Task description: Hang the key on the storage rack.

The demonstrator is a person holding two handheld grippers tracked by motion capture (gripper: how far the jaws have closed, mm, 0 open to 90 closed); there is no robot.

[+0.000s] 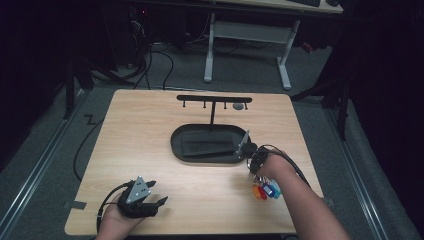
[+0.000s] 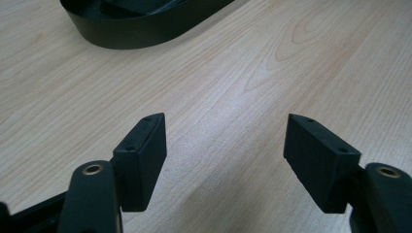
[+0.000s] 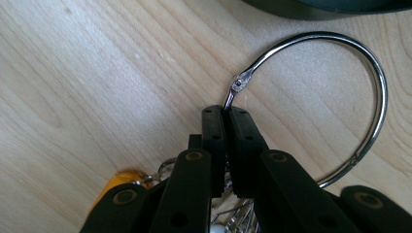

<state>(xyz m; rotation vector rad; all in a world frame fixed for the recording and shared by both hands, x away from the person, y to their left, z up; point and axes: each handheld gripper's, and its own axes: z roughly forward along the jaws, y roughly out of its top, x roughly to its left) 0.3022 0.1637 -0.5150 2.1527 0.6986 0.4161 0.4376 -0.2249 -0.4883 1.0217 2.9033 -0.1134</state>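
Observation:
A large metal key ring [image 3: 379,87] lies over the wooden table, and my right gripper [image 3: 226,111] is shut on its wire near the clasp. Several coloured key tags [image 1: 266,190] hang from it by the person's wrist; an orange tag [image 3: 116,182] peeks out beside the jaws. The right gripper [image 1: 248,148] sits at the right end of a black oval tray [image 1: 176,142]. A black T-shaped rack [image 1: 214,99] with small hooks stands at the tray's back. My left gripper [image 1: 157,193] rests near the table's front left, open [image 2: 226,145] over bare wood.
A small grey object [image 1: 239,106] lies on the table behind the rack's right end. The tray's dark wall [image 2: 145,29] shows ahead of the left jaws. A white-legged desk [image 1: 247,45] and loose cables stand on the floor beyond the table.

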